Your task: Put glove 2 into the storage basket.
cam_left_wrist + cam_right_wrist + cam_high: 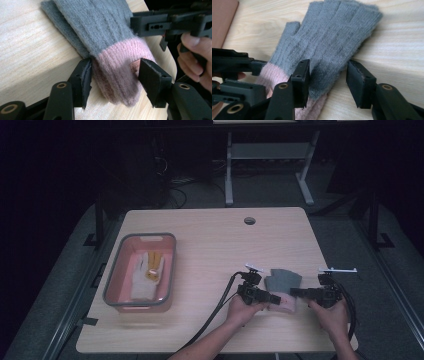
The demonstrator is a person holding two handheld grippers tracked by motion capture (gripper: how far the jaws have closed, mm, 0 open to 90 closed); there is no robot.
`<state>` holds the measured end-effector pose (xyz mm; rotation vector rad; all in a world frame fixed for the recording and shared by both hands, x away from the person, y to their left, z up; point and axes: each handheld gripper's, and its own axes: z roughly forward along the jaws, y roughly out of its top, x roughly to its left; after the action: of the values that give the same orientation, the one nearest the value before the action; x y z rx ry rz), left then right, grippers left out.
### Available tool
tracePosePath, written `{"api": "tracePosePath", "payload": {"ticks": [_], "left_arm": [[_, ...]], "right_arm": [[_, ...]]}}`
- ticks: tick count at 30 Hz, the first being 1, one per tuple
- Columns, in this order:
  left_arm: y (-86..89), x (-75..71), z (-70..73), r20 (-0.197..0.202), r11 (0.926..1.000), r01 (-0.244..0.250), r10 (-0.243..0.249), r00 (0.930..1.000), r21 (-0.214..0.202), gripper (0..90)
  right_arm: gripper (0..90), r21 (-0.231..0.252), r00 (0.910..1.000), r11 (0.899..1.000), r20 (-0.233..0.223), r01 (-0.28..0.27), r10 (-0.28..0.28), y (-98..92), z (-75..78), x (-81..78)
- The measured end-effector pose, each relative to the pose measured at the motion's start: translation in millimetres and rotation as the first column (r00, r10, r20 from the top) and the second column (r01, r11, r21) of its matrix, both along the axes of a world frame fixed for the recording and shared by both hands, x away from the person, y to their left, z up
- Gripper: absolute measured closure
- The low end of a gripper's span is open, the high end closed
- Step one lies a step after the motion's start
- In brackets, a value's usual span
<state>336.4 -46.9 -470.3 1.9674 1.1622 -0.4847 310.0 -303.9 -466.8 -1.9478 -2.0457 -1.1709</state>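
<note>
Grey-pink gloves (283, 287) near the table's (210, 245) front edge: both grippers (274, 296) (294, 292) straddle them unclamped.

both grippers are matte black. the left gripper (276, 296) trails a thick black cable and carries a pale plate on top; its jaws are flat black blocks with small holes, on arms with brass-ringed pivots. the right gripper (294, 292) has the same jaws and rings, a pale bar above, and a black cable. the forearms are bare, no sleeves.
</note>
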Motion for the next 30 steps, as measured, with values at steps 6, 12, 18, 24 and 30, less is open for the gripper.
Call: {"api": "tracePosePath", "payload": {"ticks": [6, 12, 18, 24, 30], "left_arm": [[-1.7, 0.4, -1.3, -0.024, 0.9997, -0.023, 0.023, 0.9995, -0.007, 48.7], [-2.4, 1.8, -4.2, -0.047, 0.9989, -0.040, 0.038, 0.9982, -0.025, 53.0], [-2.7, 6.2, -6.2, -0.069, 0.9988, -0.025, 0.022, 0.9974, -0.042, 56.5], [-1.1, 7.8, -5.6, -0.062, 0.9981, -0.018, 0.014, 0.9980, -0.058, 63.7], [1.1, 8.4, -3.1, -0.046, 0.9983, -0.008, 0.005, 0.9989, -0.057, 64.9]], "right_arm": [[56.5, 0.033, 0.9999, 0.999, 0.001, 0.017, -0.017, 0.0, -2.7, -1.1], [63.9, 0.067, 0.9997, 0.997, -0.006, 0.025, -0.025, 2.8, -6.2, -1.9], [72.3, 0.082, 0.9995, 0.996, -0.011, 0.031, -0.031, 3.9, -7.6, -1.0], [78.2, 0.099, 0.9995, 0.995, -0.003, 0.031, -0.031, 4.9, -5.0, -1.1], [78.8, 0.123, 0.9996, 0.992, -0.003, 0.028, -0.028, 3.5, -1.1, -1.5]]}}
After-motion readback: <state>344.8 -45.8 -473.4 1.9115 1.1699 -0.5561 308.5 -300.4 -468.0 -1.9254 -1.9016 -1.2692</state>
